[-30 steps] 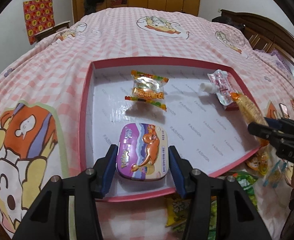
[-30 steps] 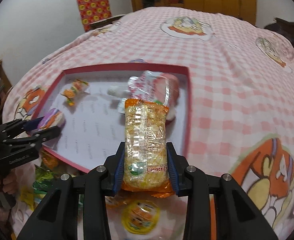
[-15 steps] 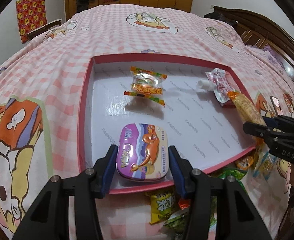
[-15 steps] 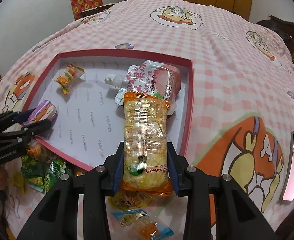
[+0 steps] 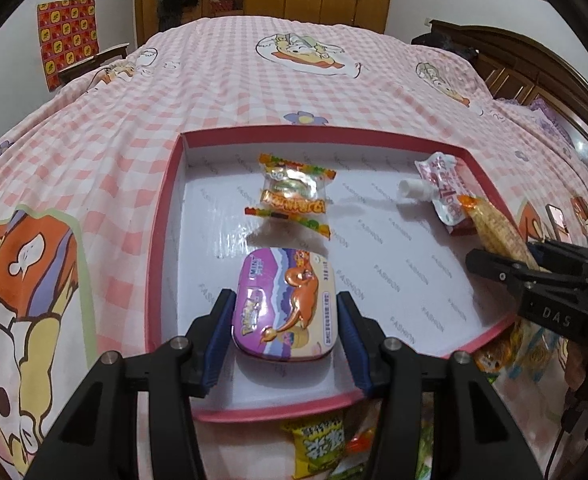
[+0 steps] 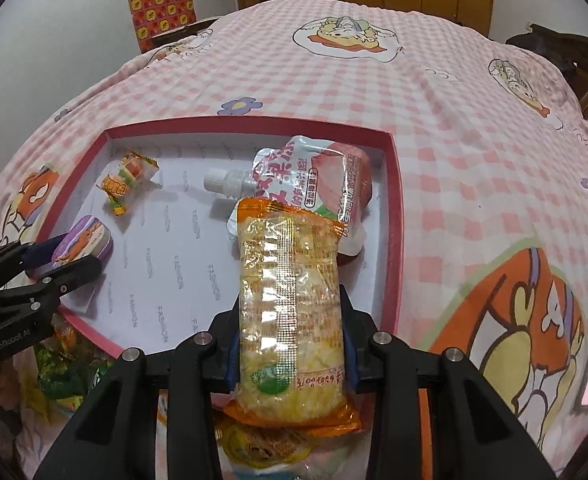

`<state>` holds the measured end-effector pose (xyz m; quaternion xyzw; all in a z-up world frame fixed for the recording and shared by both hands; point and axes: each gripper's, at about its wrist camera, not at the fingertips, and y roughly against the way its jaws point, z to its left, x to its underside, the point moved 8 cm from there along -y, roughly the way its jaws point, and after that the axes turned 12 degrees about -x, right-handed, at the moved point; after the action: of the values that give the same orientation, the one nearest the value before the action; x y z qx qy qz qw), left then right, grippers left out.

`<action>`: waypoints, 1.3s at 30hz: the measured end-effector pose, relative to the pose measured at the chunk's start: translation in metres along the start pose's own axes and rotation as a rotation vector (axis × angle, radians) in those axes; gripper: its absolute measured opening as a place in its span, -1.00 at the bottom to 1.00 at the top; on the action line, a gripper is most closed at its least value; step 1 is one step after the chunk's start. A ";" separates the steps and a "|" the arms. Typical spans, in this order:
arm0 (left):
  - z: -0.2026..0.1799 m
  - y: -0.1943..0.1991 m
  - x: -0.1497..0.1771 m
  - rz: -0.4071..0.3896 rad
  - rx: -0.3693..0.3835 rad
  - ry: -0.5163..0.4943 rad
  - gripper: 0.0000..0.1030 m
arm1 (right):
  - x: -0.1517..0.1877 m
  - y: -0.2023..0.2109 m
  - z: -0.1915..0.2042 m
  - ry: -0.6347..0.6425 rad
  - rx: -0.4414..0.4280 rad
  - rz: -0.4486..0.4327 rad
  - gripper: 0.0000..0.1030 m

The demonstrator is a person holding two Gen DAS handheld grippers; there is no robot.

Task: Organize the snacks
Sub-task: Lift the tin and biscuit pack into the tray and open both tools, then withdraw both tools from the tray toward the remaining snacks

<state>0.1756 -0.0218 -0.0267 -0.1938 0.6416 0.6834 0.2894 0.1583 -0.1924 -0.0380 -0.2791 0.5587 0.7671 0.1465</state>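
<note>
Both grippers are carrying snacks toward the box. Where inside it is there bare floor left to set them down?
The widest free patch in the box is mid-floor, between the candy packet, the drink pouch and the near wall. It is crowded at the far right corner by the pouch, and along the left side by the candy.

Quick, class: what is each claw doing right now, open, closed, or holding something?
Left claw: closed on the purple tin.
Right claw: closed on the orange snack packet.

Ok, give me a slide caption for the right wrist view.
Right hand-held gripper carries a yellow snack pack over the red box.
</note>
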 end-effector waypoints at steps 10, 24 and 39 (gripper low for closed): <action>0.007 0.013 -0.006 -0.025 0.017 0.047 0.17 | -0.009 0.010 0.004 -0.029 -0.082 -0.065 0.09; 0.009 0.060 0.011 -0.027 0.048 0.067 0.23 | 0.003 0.053 0.029 -0.002 -0.150 -0.140 0.17; 0.005 0.092 0.042 -0.020 0.078 0.056 0.23 | 0.057 0.074 0.056 0.014 -0.212 -0.095 0.17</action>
<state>0.0852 -0.0112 0.0180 -0.2080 0.6735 0.6493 0.2855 0.0586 -0.1691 -0.0020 -0.3247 0.4614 0.8122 0.1484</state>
